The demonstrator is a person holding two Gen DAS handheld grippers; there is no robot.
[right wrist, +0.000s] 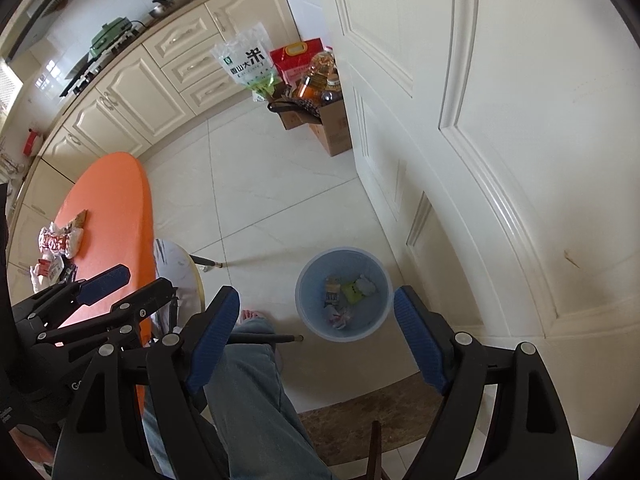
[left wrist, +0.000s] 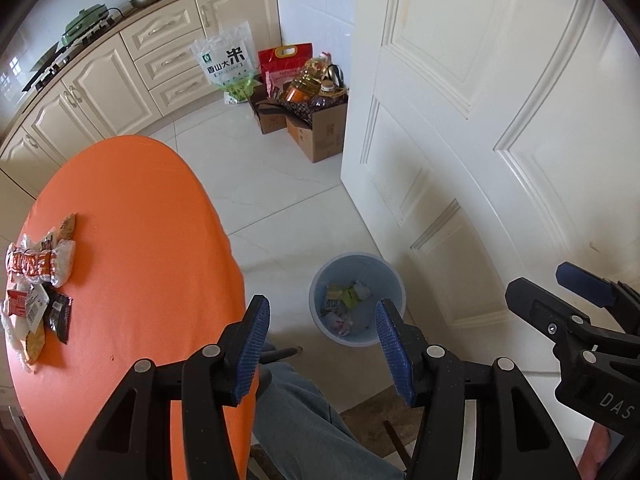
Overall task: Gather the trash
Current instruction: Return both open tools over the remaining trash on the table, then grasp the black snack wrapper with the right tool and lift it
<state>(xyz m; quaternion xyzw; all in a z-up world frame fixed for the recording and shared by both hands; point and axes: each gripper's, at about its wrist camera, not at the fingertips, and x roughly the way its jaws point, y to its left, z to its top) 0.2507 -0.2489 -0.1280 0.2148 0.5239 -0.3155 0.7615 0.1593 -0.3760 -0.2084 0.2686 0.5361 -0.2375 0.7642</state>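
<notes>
A pale blue trash bin point(left wrist: 360, 266) point(right wrist: 344, 260) stands on the white floor tiles, with crumpled wrappers point(left wrist: 344, 298) point(right wrist: 348, 292) lying in its bottom. My left gripper point(left wrist: 324, 344) hangs above it and slightly nearer, open, with nothing between its blue pads. My right gripper point(right wrist: 316, 332) hovers over the bin too, open wide and empty. Each gripper shows in the other's view: the right gripper point(left wrist: 536, 280) at the right edge, the left gripper point(right wrist: 148, 276) at the left. More snack wrappers point(left wrist: 38, 280) point(right wrist: 56, 248) lie piled on the orange table point(left wrist: 140, 240) point(right wrist: 112, 192).
A white panelled door point(left wrist: 480, 120) stands close on the right of the bin. Cardboard boxes with oil bottles point(left wrist: 316, 120) and rice bags point(left wrist: 228, 64) sit by the cream cabinets point(left wrist: 100, 80). A person's jeans leg point(right wrist: 248, 380) and a stool leg point(right wrist: 280, 338) are below the grippers.
</notes>
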